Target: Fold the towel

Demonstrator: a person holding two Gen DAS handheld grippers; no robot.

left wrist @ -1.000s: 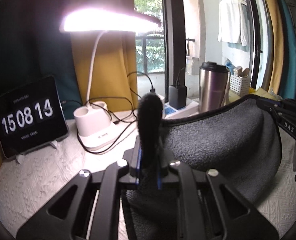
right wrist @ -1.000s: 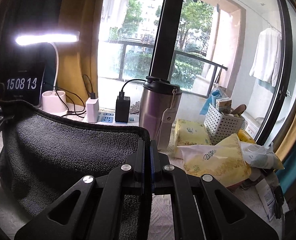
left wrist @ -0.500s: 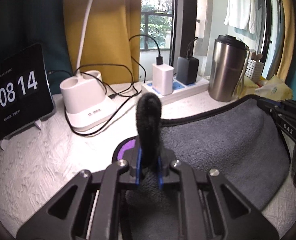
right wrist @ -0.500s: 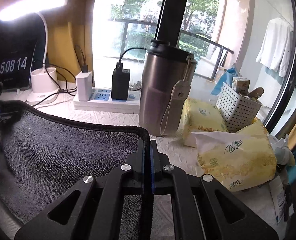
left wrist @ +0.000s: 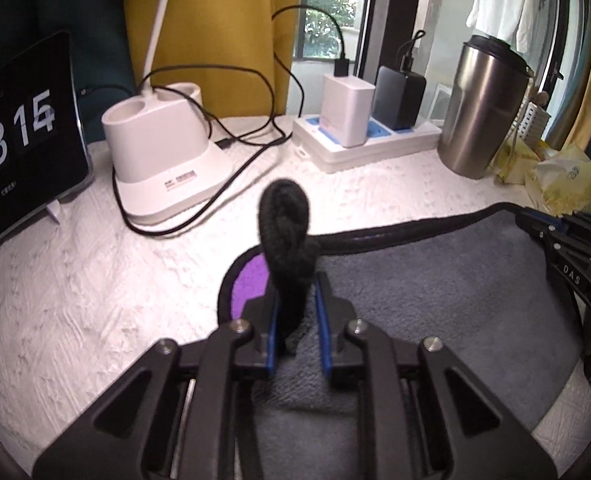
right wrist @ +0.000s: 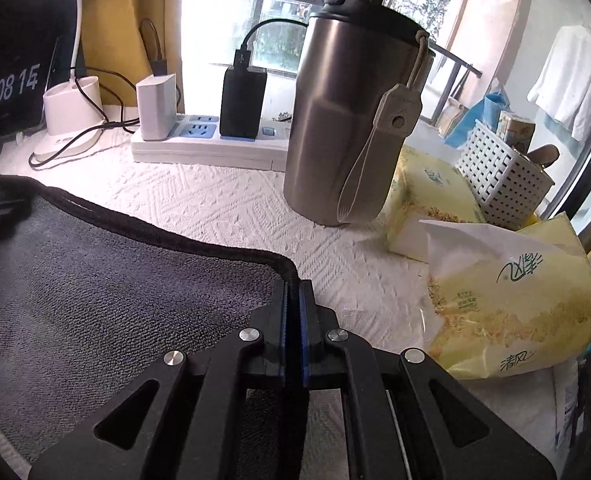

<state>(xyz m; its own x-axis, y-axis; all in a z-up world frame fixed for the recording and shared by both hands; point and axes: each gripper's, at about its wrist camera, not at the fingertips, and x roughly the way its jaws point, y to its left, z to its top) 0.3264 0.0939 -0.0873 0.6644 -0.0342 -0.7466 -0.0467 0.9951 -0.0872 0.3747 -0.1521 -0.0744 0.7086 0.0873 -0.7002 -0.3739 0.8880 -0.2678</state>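
We pinch the towel point(left wrist: 435, 300) at two far corners, left gripper point(left wrist: 295, 312) and right gripper point(right wrist: 293, 312) both clamped on it, low over the table point(right wrist: 215, 200). The bunched left corner may slip, skewing the fold.

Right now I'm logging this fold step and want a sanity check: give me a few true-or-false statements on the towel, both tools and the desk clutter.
1. The left tool pinches a bunched corner of the grey towel. True.
2. The right tool is open and off the towel. False: it is shut on the towel's black hem.
3. The steel tumbler lies tipped over. False: it stands upright.
4. Two chargers sit in the power strip. True.
5. The towel covers the tissue pack. False: they are apart.
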